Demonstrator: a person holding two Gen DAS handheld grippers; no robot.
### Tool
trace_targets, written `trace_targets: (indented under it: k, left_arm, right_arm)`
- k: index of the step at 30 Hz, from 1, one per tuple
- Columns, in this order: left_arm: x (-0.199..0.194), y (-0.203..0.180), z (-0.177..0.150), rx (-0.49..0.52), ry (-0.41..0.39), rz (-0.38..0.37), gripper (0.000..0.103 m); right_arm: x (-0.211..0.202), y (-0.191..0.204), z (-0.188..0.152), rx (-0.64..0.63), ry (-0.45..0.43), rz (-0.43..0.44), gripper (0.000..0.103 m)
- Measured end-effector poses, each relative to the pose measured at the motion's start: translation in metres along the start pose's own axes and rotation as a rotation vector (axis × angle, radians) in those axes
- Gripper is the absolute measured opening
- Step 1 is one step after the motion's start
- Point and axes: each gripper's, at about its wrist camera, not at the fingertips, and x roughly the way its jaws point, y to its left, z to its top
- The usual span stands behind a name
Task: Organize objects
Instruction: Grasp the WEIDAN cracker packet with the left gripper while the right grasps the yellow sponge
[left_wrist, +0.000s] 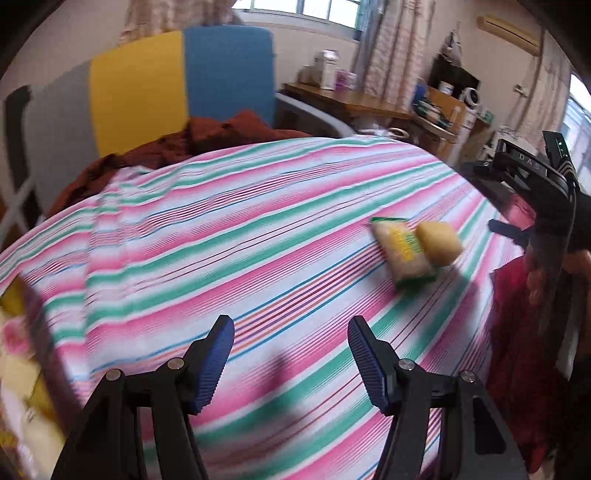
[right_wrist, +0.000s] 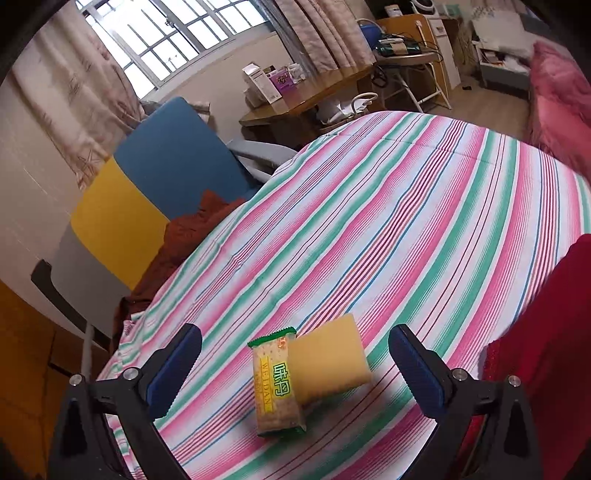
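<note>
Two snack items lie on a bed covered by a striped sheet (right_wrist: 406, 206) in pink, green and white. The landmark is the cracker packet (right_wrist: 277, 387), a green-edged wrapper with yellow lettering, lying flat on the sheet. A plain yellow block (right_wrist: 332, 363), possibly a sponge or a cake, rests against the packet's right side and partly overlaps it.

The right claw (right_wrist: 295, 373) hovers just above the packet, its blue ribbed pads spread wide, one to each side of the packet and block; neither pad touches either item. The left claw (left_wrist: 291, 365) stands well to the left of the packet over bare sheet, its pads apart with nothing between them; the left wrist view is blurred.

Seen from the left wrist, the right claw's black body (left_wrist: 532, 177) rises just right of the packet, with a hand (left_wrist: 576, 258) on it and red fabric (left_wrist: 517, 332) below. Beyond the packet, at the head of the bed, lie a rust-brown cloth (right_wrist: 192, 229) and a headboard (right_wrist: 147, 184) panelled in yellow and blue.
</note>
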Motion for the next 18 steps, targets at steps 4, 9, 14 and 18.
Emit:
trace_targets:
  k: [4, 9, 14, 18]
  left_arm:
    - [0.032, -0.024, 0.020, 0.028, 0.047, -0.073, 0.065]
    - [0.068, -0.050, 0.043, 0.040, 0.092, -0.133, 0.065]
    - [0.097, -0.068, 0.063, 0.028, 0.129, -0.169, 0.065]
    - [0.117, -0.081, 0.075, 0.023, 0.158, -0.203, 0.065]
  right_arm:
    - [0.003, -0.001, -0.001, 0.009, 0.016, 0.010, 0.103]
    - [0.017, -0.005, -0.004, 0.019, 0.072, -0.012, 0.103]
    - [0.017, -0.010, -0.002, 0.038, 0.078, 0.017, 0.103]
    - [0.016, -0.011, -0.002, 0.051, 0.081, 0.037, 0.103]
